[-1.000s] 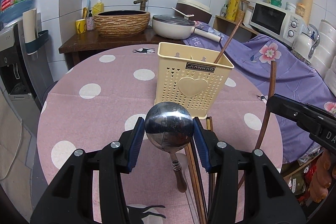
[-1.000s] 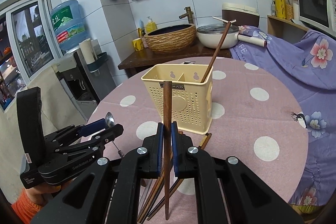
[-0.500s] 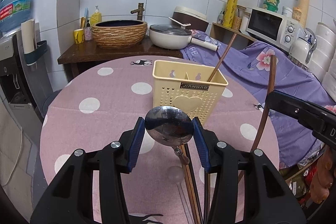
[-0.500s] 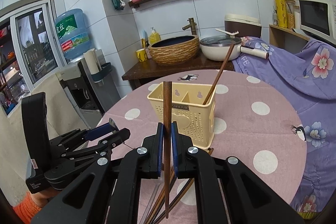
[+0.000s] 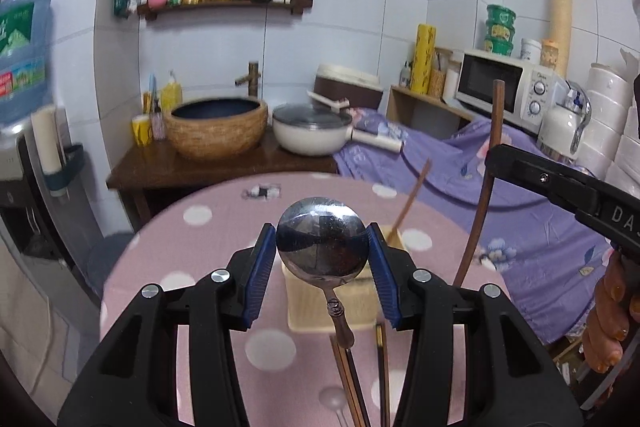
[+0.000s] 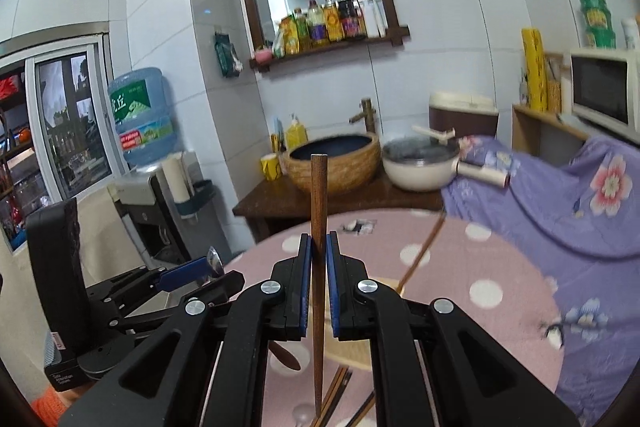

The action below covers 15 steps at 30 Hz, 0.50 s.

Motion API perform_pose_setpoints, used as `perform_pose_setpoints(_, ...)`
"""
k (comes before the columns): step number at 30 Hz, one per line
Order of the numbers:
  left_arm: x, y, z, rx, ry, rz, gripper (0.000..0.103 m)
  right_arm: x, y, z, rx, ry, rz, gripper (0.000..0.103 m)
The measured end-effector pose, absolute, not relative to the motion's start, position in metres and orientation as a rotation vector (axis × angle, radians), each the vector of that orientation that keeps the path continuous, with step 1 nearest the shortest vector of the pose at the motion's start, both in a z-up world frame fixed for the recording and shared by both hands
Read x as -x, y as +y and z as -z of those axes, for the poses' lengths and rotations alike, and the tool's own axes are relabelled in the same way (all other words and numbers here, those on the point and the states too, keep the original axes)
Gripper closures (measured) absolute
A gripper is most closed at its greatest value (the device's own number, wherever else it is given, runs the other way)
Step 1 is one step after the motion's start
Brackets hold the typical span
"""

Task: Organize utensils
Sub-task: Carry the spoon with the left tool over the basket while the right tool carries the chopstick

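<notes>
My left gripper (image 5: 322,255) is shut on the bowl of a steel spoon (image 5: 322,242), its wooden handle hanging down, held high over the pink dotted table (image 5: 192,251). The cream utensil holder (image 5: 316,307) stands just behind and below the spoon, with one chopstick (image 5: 408,203) leaning out of it. My right gripper (image 6: 318,291) is shut on a brown chopstick (image 6: 318,203), held upright above the table; it also shows in the left wrist view (image 5: 486,179). Several chopsticks (image 5: 360,387) lie on the table in front of the holder.
A wooden counter (image 5: 200,167) behind the table carries a woven basin (image 5: 218,127) and a white pot (image 5: 310,135). A purple flowered cloth (image 5: 520,227) covers the surface to the right, with a microwave (image 5: 504,87). A water dispenser (image 6: 144,163) stands left.
Both grippers have risen well above the table with the spoon and the chopstick still held. The holder now sits lower in both views, partly behind the grippers.
</notes>
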<state>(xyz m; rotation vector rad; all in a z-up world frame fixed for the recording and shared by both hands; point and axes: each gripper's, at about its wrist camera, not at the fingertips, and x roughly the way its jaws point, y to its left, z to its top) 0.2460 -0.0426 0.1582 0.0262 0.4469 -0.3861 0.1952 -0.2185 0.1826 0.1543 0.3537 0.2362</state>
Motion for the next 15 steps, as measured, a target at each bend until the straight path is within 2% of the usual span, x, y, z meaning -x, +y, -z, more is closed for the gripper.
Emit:
perform_pose_setpoints(7, -0.29, -0.055, -0.202, -0.033, 0.405, 0.348, 0.056, -0.229, -0.218, -0.22, -0.131, 0.245, -0.168, 0.095)
perform_pose_setpoints(15, -0.333, -0.067, -0.173, -0.033, 0.47, 0.3, 0.056, -0.262, -0.216, -0.191, -0.088, 0.227, -0.089, 0.095)
